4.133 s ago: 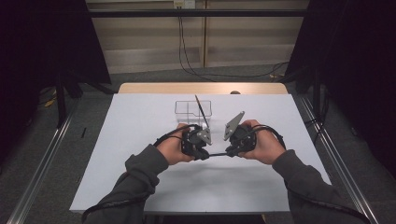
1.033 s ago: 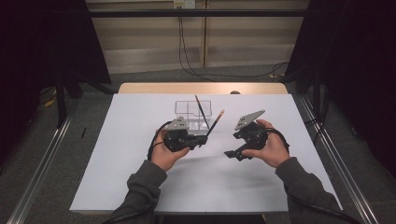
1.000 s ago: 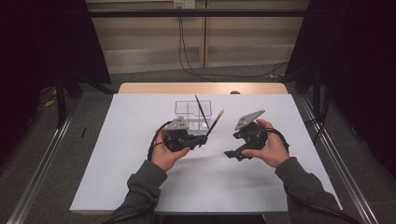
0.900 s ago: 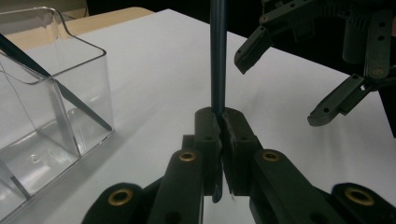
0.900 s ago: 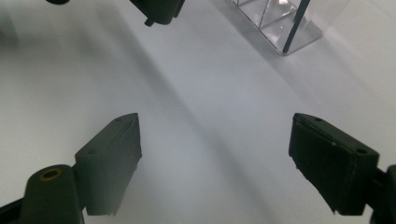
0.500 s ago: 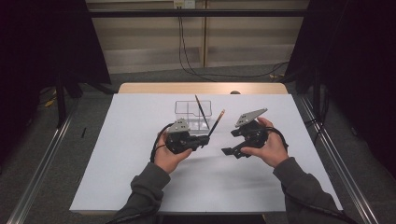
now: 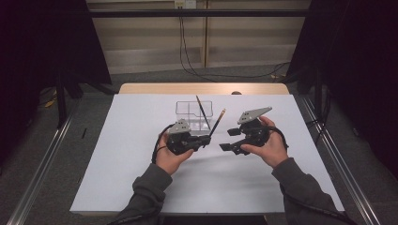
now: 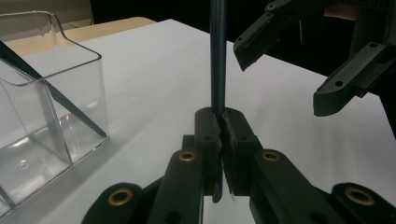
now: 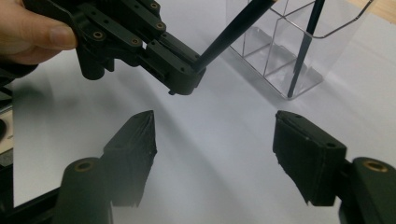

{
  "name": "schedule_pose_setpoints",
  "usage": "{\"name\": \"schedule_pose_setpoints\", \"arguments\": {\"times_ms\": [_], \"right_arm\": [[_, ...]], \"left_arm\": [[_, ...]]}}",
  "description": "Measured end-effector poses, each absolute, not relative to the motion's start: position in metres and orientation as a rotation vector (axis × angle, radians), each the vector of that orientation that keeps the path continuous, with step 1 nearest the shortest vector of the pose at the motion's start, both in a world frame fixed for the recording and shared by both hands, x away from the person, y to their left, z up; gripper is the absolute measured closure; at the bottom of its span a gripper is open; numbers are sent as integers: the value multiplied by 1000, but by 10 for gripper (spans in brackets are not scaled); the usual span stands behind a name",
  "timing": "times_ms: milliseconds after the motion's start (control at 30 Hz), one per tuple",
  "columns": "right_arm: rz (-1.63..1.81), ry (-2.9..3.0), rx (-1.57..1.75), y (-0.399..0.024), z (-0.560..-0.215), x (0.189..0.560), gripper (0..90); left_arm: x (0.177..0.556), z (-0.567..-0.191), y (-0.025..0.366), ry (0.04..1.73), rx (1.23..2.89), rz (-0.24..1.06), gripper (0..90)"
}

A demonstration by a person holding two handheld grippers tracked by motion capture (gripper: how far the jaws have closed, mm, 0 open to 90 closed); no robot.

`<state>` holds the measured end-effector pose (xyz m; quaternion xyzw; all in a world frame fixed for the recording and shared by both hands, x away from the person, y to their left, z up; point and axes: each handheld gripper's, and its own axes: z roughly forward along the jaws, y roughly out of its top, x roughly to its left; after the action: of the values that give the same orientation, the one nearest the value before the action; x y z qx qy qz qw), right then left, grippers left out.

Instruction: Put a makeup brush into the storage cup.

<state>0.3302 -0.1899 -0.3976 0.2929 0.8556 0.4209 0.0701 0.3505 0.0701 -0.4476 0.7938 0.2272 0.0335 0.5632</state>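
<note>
L gripper (image 7: 204, 140) clamps pencil (image 7: 216, 123), tilted up | R gripper (image 7: 227, 140) wide, raised

My grippers (image 7: 206, 140) (image 7: 226, 146) are black with brass-ringed screw holes, grey three-cornered plates, looping black cables, and I wear grey sleeves (image 7: 145, 187).

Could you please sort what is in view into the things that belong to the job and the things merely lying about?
Belonging to the job:
- left claw, shut on a dark pencil
- right claw, open and empty
- clear divided box, with a second pencil leaning in it

Merely lying about:
- white table cover
- wall cables
</note>
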Motion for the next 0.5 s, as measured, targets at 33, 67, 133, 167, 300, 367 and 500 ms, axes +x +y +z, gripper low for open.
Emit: {"name": "schedule_pose_setpoints", "arguments": {"times_ms": [33, 67, 133, 167, 300, 367, 500], "right_arm": [[1263, 2569, 885, -190, -397, 330, 325], [1270, 2568, 882, -189, -396, 330, 340], [1285, 2555, 887, -190, -395, 331, 370], [1294, 2549, 886, -190, -394, 331, 390], [1318, 2538, 892, -189, -392, 331, 437], [1339, 2535, 895, -189, -391, 331, 453], [1363, 2522, 904, -188, -389, 331, 494]], "left_arm": [[350, -448, 70, 534, 1868, 80, 855], [350, -448, 70, 534, 1866, 79, 855], [350, -448, 69, 538, 1872, 79, 855], [350, -449, 69, 540, 1867, 79, 855], [349, -449, 67, 535, 1871, 81, 855], [349, -449, 66, 529, 1866, 80, 855], [348, -450, 64, 527, 1870, 79, 855]]}}
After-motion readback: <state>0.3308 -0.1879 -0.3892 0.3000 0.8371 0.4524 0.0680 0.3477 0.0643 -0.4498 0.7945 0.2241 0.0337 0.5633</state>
